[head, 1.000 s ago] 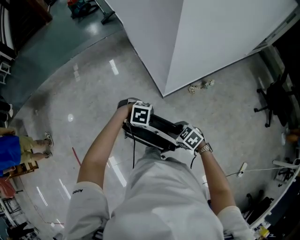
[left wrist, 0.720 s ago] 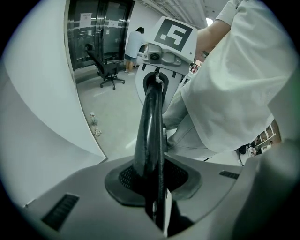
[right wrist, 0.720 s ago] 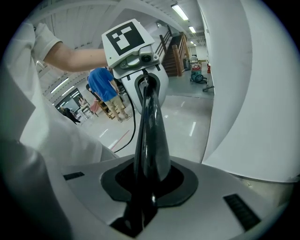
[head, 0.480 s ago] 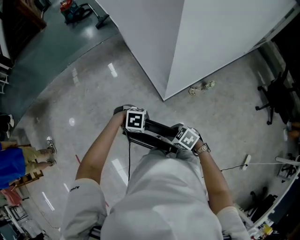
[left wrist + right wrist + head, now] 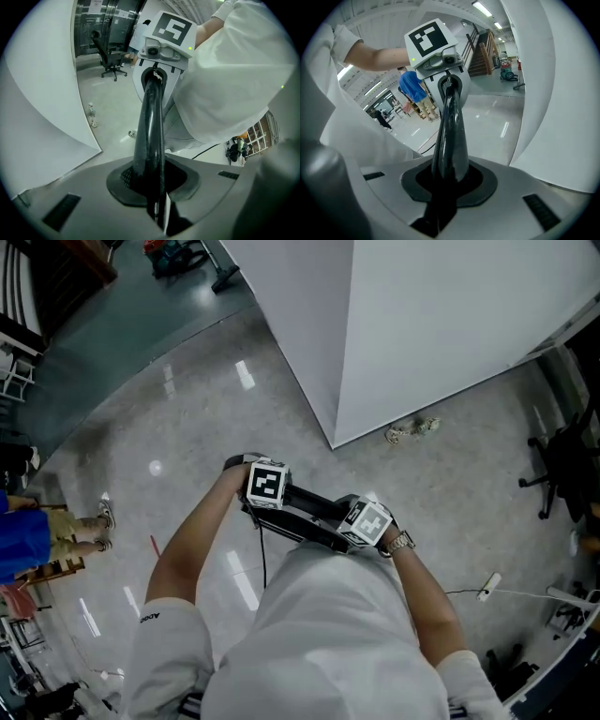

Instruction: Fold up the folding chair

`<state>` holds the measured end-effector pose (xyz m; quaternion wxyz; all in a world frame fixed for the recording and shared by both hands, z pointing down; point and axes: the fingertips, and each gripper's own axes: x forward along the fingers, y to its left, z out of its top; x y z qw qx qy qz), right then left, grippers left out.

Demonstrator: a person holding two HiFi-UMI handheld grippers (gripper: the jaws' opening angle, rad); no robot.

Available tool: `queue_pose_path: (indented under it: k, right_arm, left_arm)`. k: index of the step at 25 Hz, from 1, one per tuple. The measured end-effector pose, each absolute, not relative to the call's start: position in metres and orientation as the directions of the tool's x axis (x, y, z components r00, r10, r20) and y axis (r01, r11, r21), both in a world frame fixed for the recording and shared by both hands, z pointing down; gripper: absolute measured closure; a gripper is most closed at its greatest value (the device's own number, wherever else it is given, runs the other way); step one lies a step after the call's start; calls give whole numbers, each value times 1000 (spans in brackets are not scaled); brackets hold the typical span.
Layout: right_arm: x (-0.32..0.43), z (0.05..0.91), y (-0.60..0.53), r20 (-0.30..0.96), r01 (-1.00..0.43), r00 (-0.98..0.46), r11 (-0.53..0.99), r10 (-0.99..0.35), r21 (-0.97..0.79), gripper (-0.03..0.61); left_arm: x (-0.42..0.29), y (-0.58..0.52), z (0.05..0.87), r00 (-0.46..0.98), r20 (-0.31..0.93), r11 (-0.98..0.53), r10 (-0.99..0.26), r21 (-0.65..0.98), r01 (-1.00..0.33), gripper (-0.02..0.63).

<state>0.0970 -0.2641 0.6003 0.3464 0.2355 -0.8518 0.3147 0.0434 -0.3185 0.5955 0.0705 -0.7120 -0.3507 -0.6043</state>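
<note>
Held crosswise before the torso, above the polished grey floor (image 5: pixel 178 418) — flat black folded chair (image 5: pixel 307 509). Left gripper (image 5: pixel 157 204) closing, jaws already pressed on one end of its rim; right gripper (image 5: pixel 440 204) clamped on the other end.

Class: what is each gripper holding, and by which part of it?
Both hold the folding chair by its black bar: the left gripper at one end, jaws closing on it; the right gripper clamped on the other end.
</note>
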Motion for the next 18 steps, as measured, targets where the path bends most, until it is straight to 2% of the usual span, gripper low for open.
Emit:
queue_pose_path:
  k: [4, 7, 11, 18]
  right_arm:
    - [118, 599, -268, 738, -597, -653, 715, -169, -365, 506]
    - [138, 601, -276, 756, -578, -624, 767, -197, -278, 506]
    - [159, 596, -289, 761, -518, -628, 818, -163, -251, 505]
    - [184, 579, -309, 779, -538, -593, 820, -202, -197, 505]
  left_arm:
    - [61, -319, 592, 48, 920, -777, 390, 301, 552, 540]
    - [72, -323, 591, 57, 926, -825, 373, 303, 478, 540]
    - [89, -329, 585, 103, 936, -875, 336, 270, 401, 538]
    - [113, -350, 572, 138, 948, -885, 285, 205, 419, 535]
